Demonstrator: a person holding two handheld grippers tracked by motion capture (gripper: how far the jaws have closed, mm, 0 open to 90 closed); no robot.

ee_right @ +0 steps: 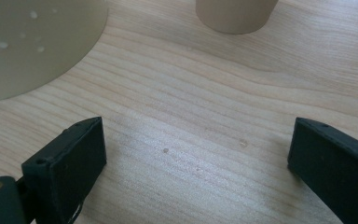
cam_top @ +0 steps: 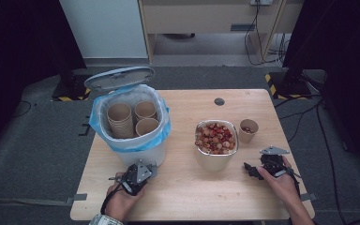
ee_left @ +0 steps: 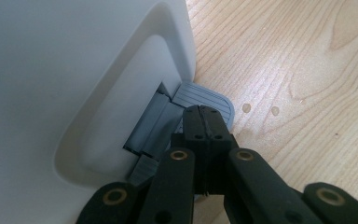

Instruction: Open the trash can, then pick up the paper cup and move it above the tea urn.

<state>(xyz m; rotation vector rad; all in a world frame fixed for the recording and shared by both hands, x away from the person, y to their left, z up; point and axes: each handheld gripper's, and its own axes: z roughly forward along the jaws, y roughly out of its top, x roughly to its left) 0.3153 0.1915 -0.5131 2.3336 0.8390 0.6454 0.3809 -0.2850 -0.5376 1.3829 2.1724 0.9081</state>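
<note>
Tongs: my left tongs, clamped empty, press the white plastic bin's grey ribbed pedal; right tongs gape empty; a slip could drop the lid.

A white plastic pedal bin stands at the left of the light wooden table, with brown paper cups stacked in it. To its right sits a round metal bowl of what looks like dried fruit; a small brown paper cup stands just right of it.
</note>
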